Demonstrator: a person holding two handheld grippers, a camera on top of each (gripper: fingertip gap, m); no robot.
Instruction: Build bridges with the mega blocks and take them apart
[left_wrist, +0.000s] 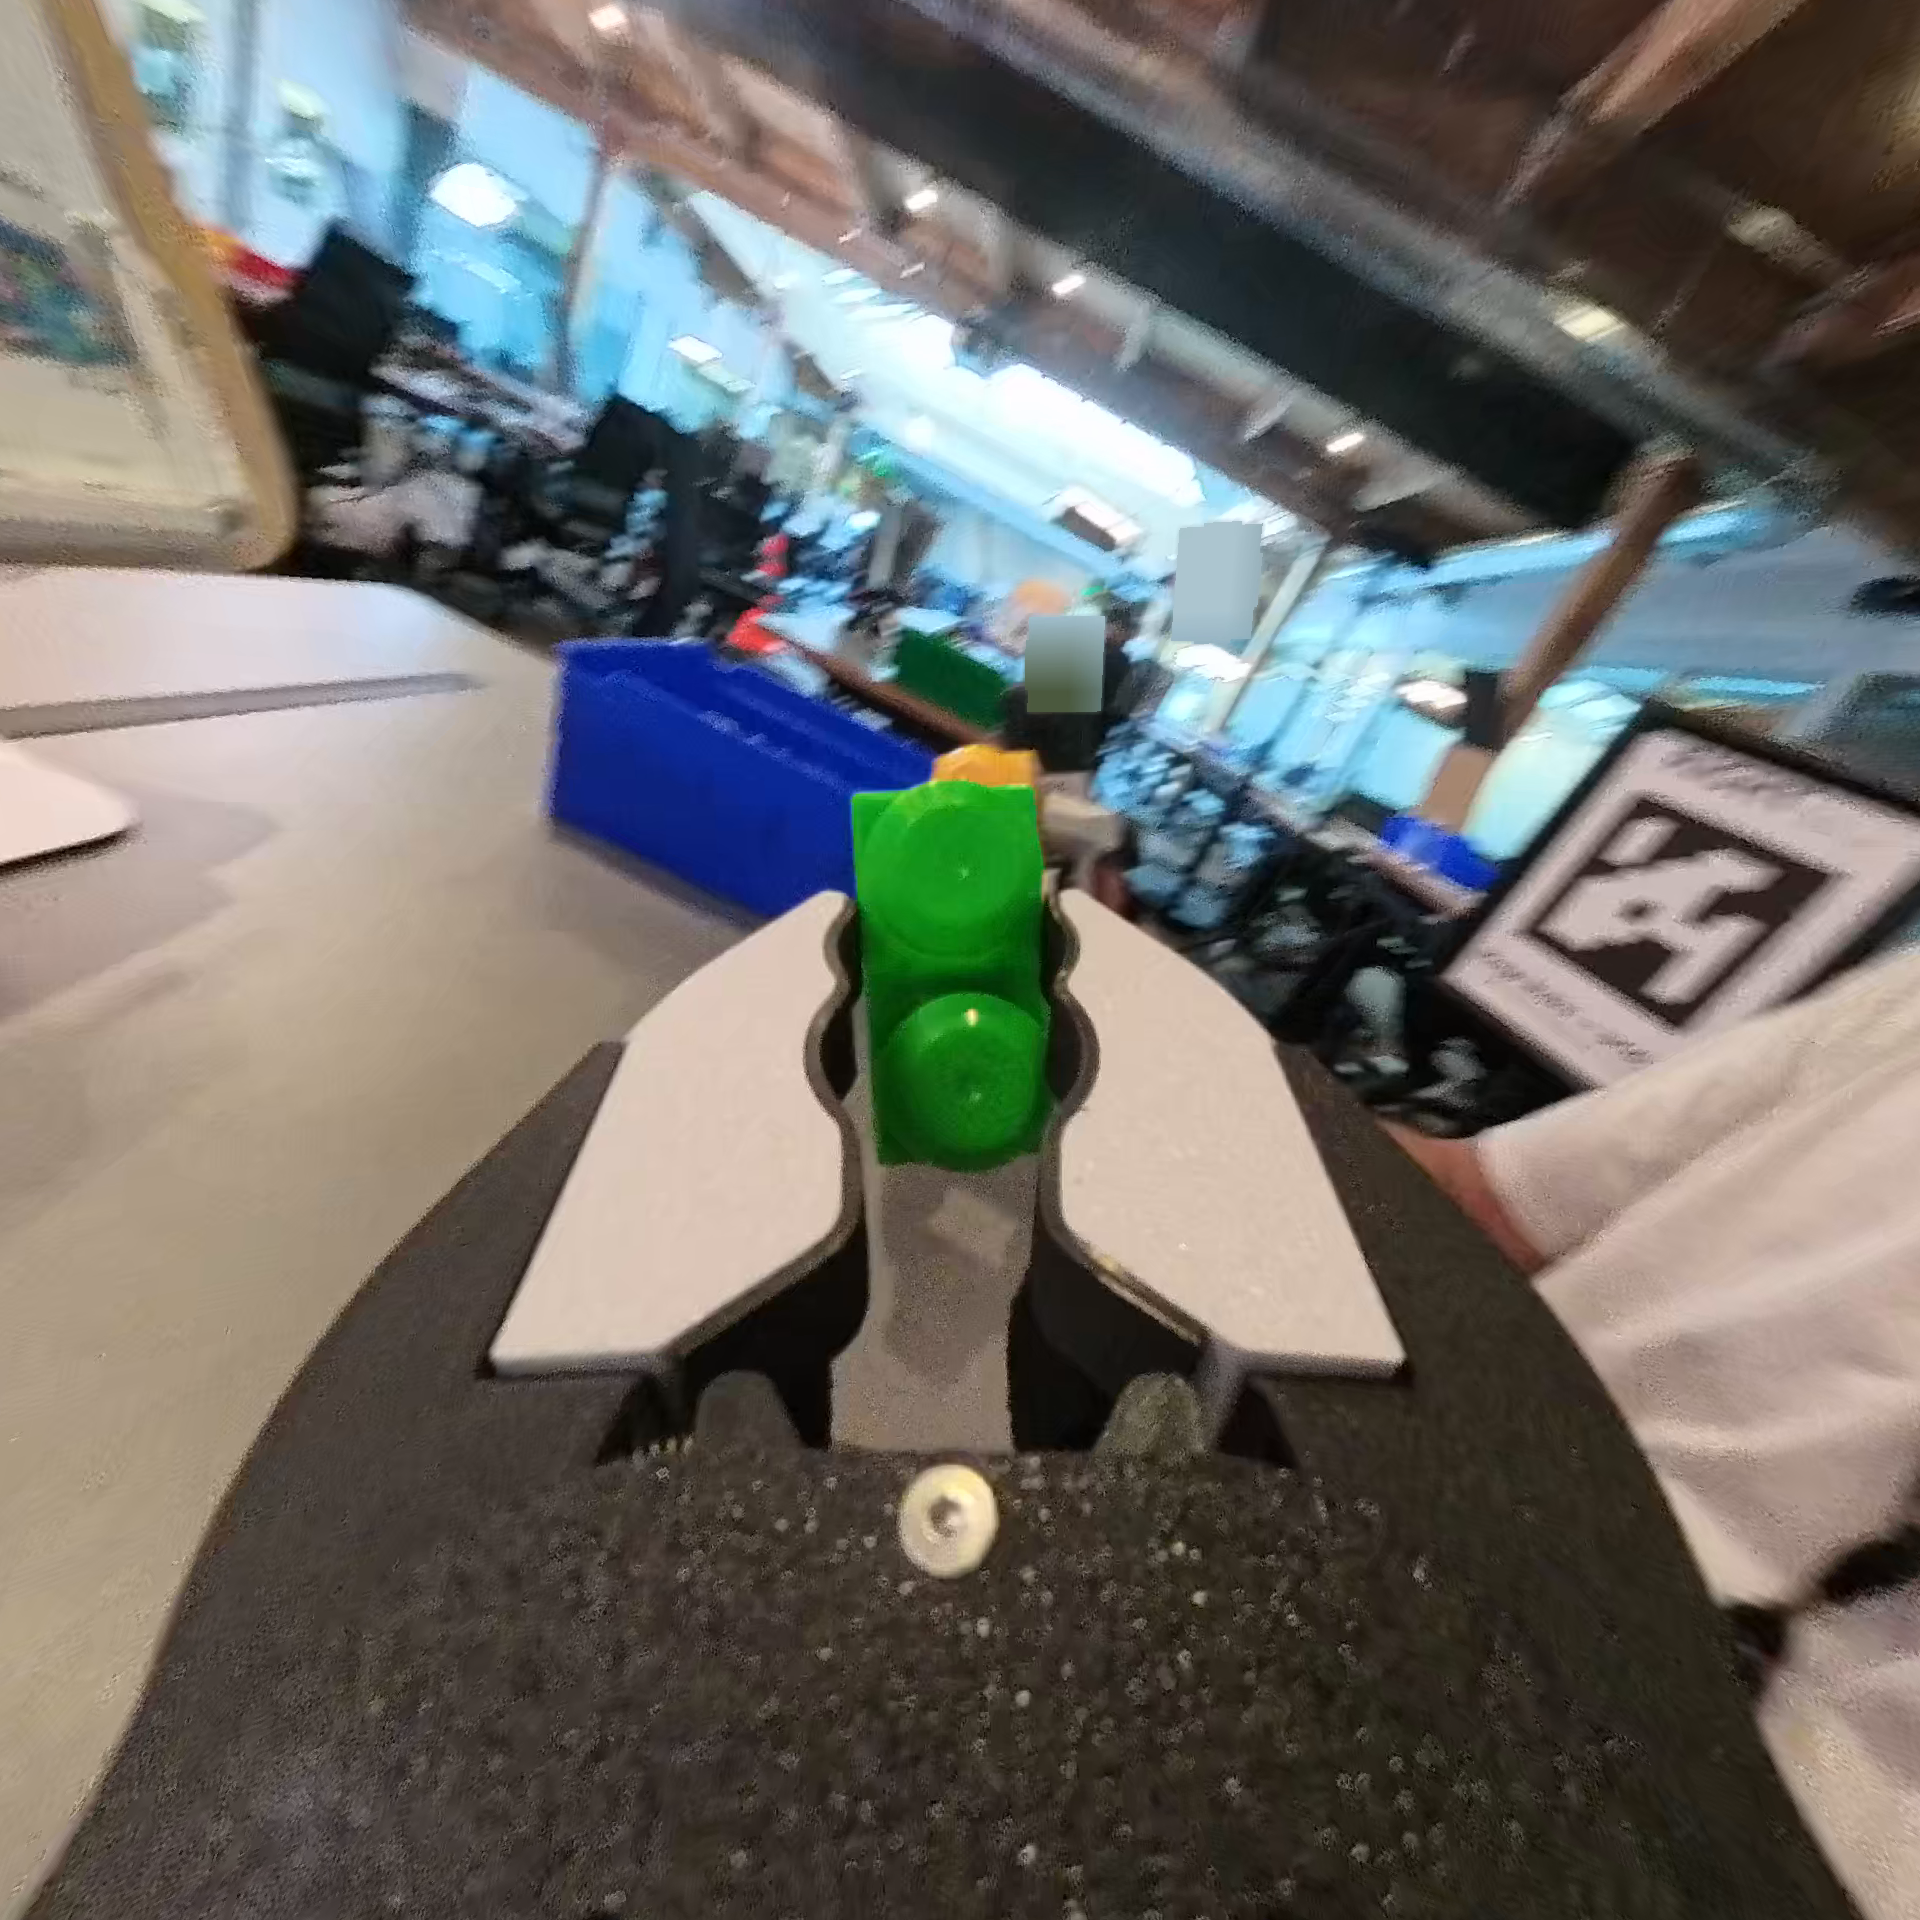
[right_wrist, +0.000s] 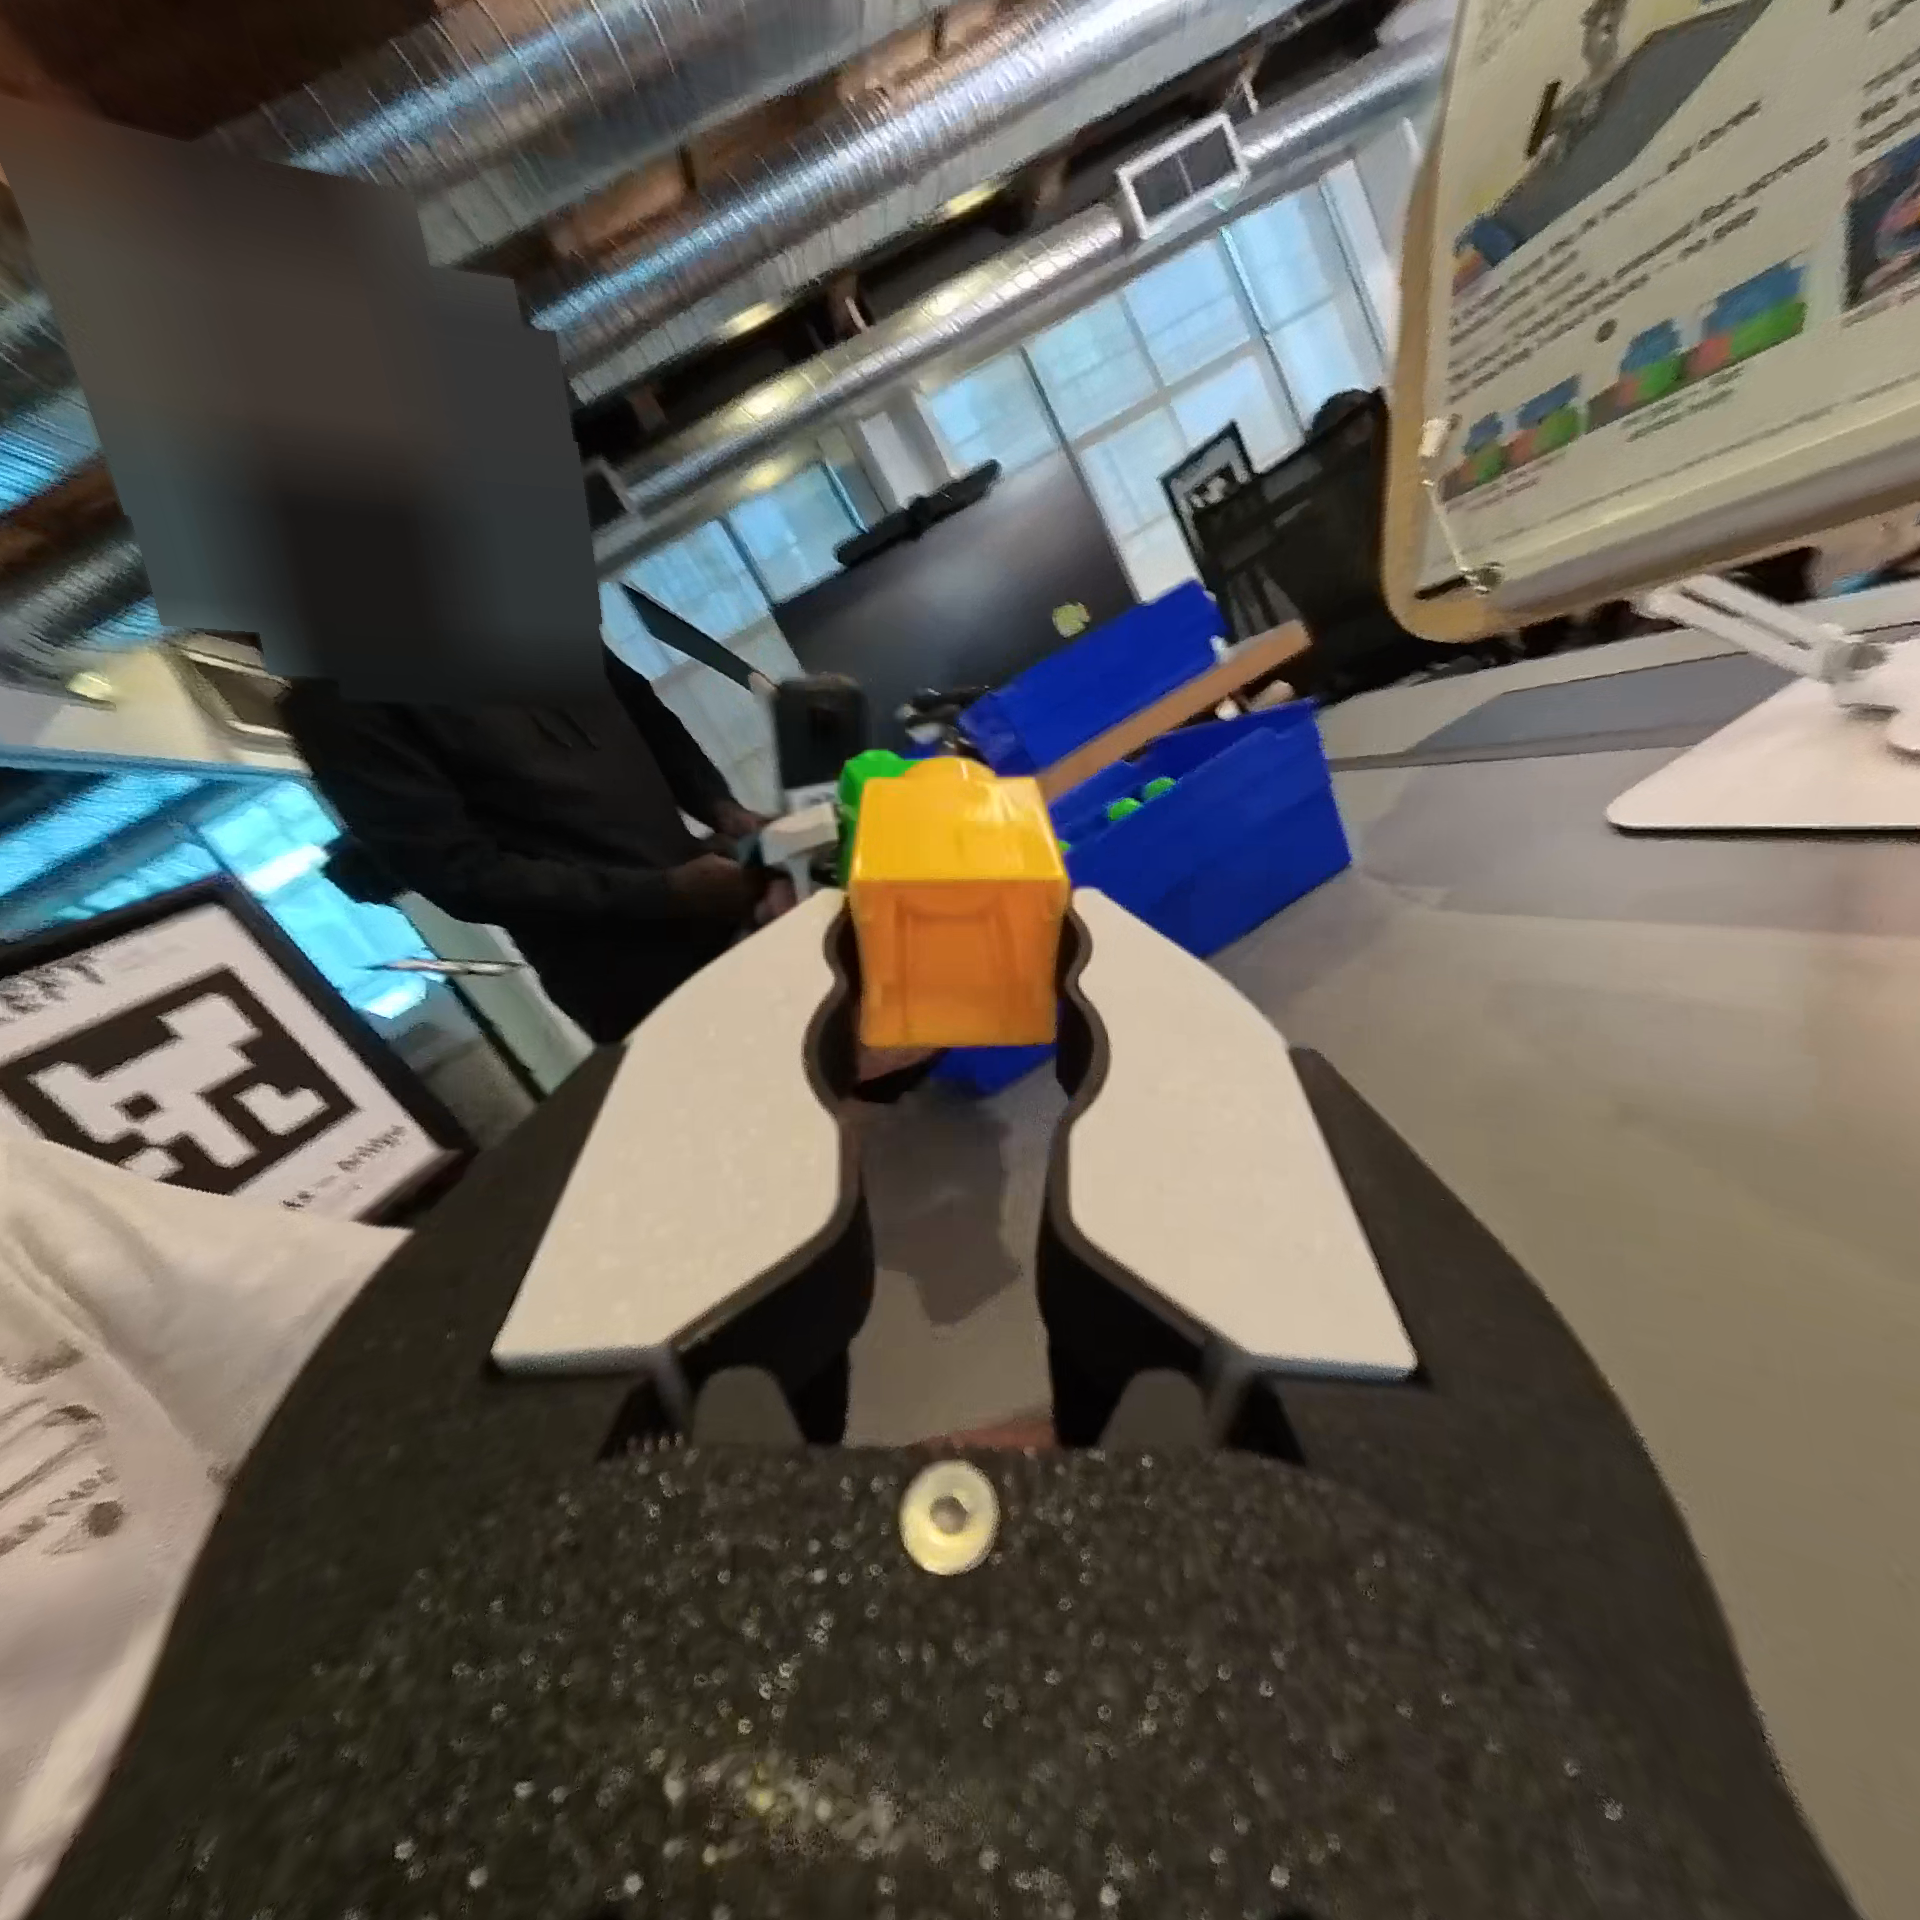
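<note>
Firstly, left wrist view. Left gripper (left_wrist: 948, 971): jaws closed to a narrow gap, clamped on the two sides of a green block (left_wrist: 951, 977). Block: two round studs turned toward the camera, one nearer the jaw roots, one out by the tips; its far end stands just past the fingertips. Orange block (left_wrist: 985, 764): a small part shows just beyond the green one, at its far edge; contact cannot be told. Blue bin (left_wrist: 717, 774): on the grey table (left_wrist: 260, 1039), ahead of the tips and to their left, well apart. Black-and-white marker card (left_wrist: 1673, 899): ahead and to the right of the claw. White sleeve (left_wrist: 1704, 1288): at the right, beside the gripper body. Whole picture tilted and blurred.

Next, right wrist view. Right gripper (right_wrist: 956, 966): jaws likewise nearly closed, gripping the orange block (right_wrist: 956, 920) by its sides at the tips. Block: hollow underside toward the camera, one stud on top. Green block (right_wrist: 868, 784): just behind the orange one, up and left of the tips, mostly hidden. Blue bin (right_wrist: 1216, 862): on the table (right_wrist: 1558, 1039) ahead and right of the claw, small green pieces (right_wrist: 1138, 800) inside. Second marker card (right_wrist: 187, 1070): left of the claw. Person in dark clothing (right_wrist: 499, 831): beyond, to the left. Instruction board (right_wrist: 1662, 281) on a white stand: upper right.
</note>
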